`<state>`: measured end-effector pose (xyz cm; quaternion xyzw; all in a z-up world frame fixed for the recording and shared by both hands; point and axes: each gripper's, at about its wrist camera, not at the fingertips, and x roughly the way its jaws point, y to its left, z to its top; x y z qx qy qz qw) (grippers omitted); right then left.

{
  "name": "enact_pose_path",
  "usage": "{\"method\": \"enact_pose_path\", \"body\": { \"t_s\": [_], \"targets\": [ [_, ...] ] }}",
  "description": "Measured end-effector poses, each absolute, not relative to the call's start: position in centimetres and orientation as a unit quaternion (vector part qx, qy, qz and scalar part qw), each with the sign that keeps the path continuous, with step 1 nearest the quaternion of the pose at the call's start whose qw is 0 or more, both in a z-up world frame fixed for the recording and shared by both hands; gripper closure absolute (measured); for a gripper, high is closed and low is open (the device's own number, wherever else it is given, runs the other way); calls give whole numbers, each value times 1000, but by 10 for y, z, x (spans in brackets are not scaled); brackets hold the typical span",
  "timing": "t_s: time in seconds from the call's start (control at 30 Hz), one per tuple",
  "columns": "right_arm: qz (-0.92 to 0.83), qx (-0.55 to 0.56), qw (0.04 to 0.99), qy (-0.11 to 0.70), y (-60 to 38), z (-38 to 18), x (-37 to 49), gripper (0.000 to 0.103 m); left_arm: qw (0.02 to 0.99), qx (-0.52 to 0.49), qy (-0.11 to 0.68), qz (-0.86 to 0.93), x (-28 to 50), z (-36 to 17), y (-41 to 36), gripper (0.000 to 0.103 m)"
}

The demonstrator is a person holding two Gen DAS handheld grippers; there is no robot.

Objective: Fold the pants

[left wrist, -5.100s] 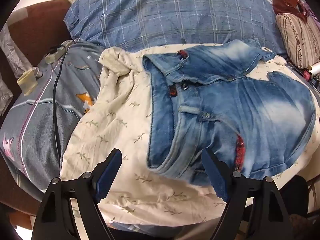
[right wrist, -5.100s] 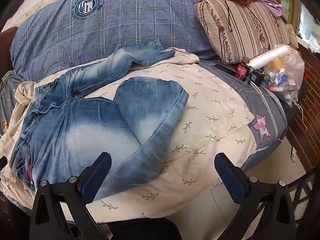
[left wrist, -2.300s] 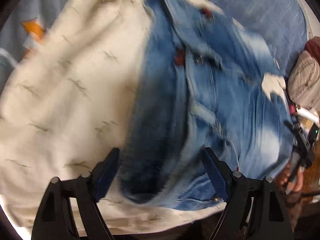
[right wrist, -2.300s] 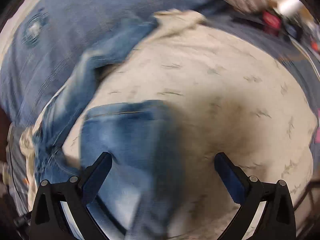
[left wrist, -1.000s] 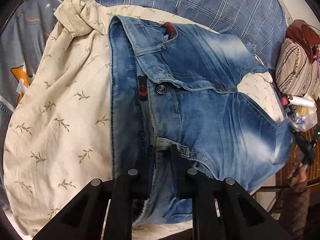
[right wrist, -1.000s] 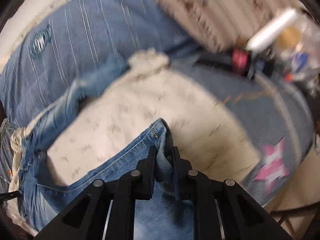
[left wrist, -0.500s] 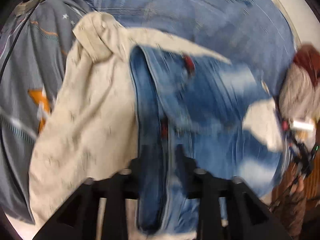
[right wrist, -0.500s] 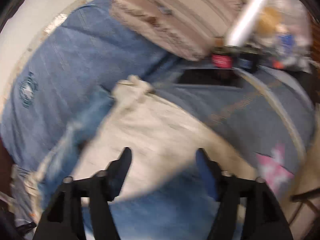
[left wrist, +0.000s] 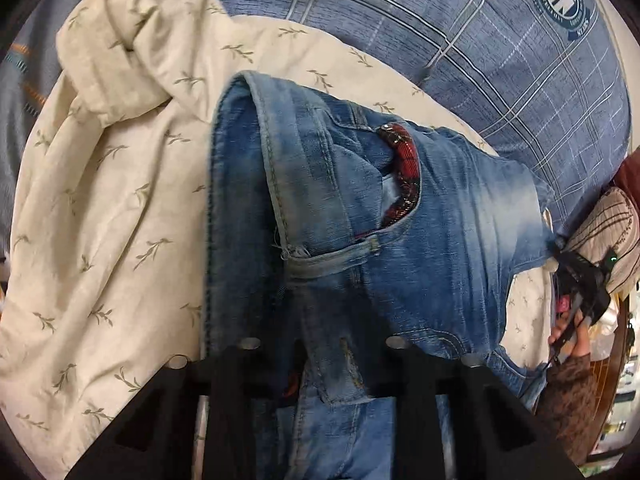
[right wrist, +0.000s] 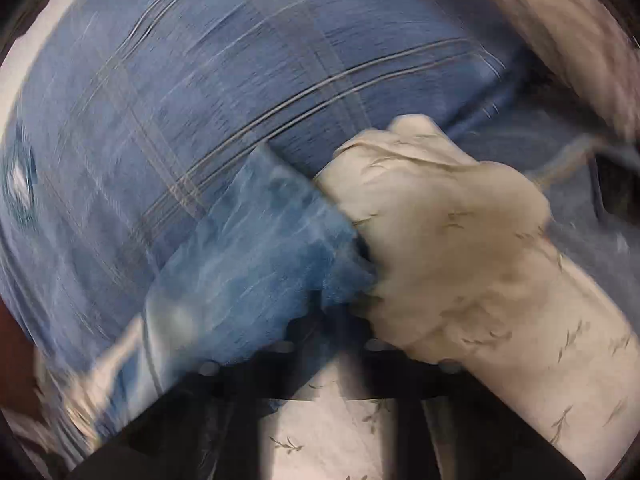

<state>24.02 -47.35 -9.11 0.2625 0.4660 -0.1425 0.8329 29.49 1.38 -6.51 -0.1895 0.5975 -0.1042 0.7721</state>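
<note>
The left gripper points steeply down at the bed, its jaws drawn close around a fold of the jeans at the waistband; the jaws have just been closing, and denim is pinched between them. Ahead of its fingers the waistband runs away across the cream leaf-print sheet, with a red plaid pocket lining ahead and right. Beyond lies the blue checked pillow. At the right edge a person's hand holds the other gripper.

The right gripper also tilts steeply down, in a blurred view, its jaws fully closed. A jeans leg lies ahead-left of the fingers and seems to run between them, a bunched sheet corner ahead-right; whether denim is actually pinched cannot be told.
</note>
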Motion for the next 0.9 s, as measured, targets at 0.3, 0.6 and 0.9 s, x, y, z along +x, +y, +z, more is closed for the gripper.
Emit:
{"method": "enact_pose_path", "body": {
  "t_s": [0.3,0.6,0.9],
  "targets": [
    [-217,275,813,465,-525,-113,219,88,784,-136,599,-91,307,-75,-9,87],
    [-205,302,840,402,-558,-51,217,28,797,-227,558,-50,322,-17,58,74],
    [-139,246,840,464,-527,-76,316,28,756,-277,586,-91,363,-43,45,67]
  ]
}}
